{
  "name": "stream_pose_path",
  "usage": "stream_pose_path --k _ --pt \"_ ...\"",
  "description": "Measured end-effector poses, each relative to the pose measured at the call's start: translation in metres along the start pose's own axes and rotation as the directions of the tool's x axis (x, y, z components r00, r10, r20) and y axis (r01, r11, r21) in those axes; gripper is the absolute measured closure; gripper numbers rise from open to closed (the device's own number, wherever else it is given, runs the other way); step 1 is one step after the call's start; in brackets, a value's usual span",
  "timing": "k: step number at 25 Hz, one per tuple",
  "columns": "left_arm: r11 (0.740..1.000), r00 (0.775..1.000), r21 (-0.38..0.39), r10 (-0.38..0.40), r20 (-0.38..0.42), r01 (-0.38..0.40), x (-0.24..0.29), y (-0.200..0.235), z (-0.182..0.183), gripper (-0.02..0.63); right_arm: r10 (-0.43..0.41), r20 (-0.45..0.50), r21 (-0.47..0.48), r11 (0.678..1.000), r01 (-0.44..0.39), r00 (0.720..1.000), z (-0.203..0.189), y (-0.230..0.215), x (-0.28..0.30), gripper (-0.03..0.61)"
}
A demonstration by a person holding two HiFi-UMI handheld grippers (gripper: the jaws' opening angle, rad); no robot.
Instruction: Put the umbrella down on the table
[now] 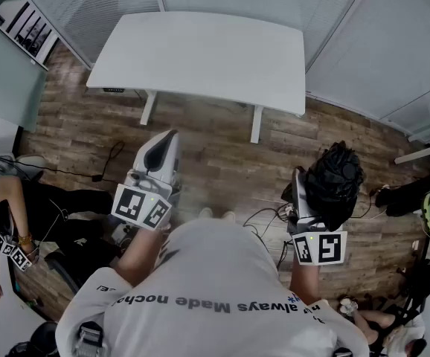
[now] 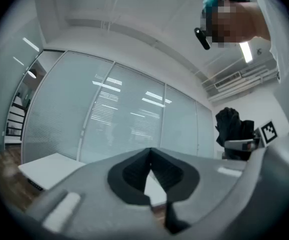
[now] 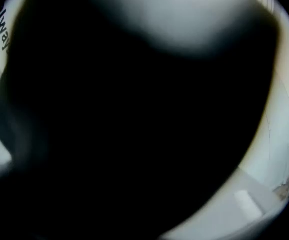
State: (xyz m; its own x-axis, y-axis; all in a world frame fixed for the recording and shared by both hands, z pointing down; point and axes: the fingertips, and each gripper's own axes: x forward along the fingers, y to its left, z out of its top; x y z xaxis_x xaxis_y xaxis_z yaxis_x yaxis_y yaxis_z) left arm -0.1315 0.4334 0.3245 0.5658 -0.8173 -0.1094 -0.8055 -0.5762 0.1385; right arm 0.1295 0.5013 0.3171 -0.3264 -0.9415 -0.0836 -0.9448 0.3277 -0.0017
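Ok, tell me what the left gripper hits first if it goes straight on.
Likely the white table, which the left gripper points toward. Height is unclear: if it passes above the tabletop, the glass wall with blinds behind comes first.

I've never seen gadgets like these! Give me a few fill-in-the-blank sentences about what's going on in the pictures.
1. The umbrella gripped by the right gripper is ___ in colour.
2. The left gripper, its jaws together, holds ___.
3. The floor under the white table is made of ___.

Missing words: black; nothing; wood.
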Motion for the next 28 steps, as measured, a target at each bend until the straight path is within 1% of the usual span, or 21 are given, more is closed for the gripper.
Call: stream_pose_path --k 7,10,12,19,23,28 --pt "1.0 1.0 0.009 0.008 0.003 -0.008 0.019 -0.005 0.002 0.609 0.001 0.01 0.001 1.0 -0.001 1.0 0.005 -0.019 0.007 0.333" --pt "1.0 1.0 0.011 0.014 -0.001 -0.014 0.023 -0.01 0.001 0.61 0.011 0.023 0.018 1.0 -0.011 1.0 0.007 -0.027 0.007 0.333" --pt "1.0 1.0 0.012 0.02 -0.005 -0.02 0.026 -0.014 -0.002 0.611 0.021 0.029 0.035 0.999 -0.022 0.999 0.007 -0.032 0.007 0.333" --pt "0.999 0.999 0.0 0.036 -0.017 -0.036 0.033 -0.02 -0.017 0.609 0.045 0.012 0.041 0.998 -0.045 0.999 -0.004 -0.045 0.012 0.333" --pt "0.999 0.999 -0.007 0.039 -0.03 -0.04 0.036 -0.01 -0.023 0.61 0.047 0.001 0.051 0.998 -0.047 0.999 -0.01 -0.044 0.022 0.333" --pt "0.999 0.999 -0.009 0.037 -0.021 -0.037 0.054 0.015 -0.022 0.61 0.049 -0.009 0.061 0.997 -0.048 0.999 -0.016 -0.043 0.054 0.333"
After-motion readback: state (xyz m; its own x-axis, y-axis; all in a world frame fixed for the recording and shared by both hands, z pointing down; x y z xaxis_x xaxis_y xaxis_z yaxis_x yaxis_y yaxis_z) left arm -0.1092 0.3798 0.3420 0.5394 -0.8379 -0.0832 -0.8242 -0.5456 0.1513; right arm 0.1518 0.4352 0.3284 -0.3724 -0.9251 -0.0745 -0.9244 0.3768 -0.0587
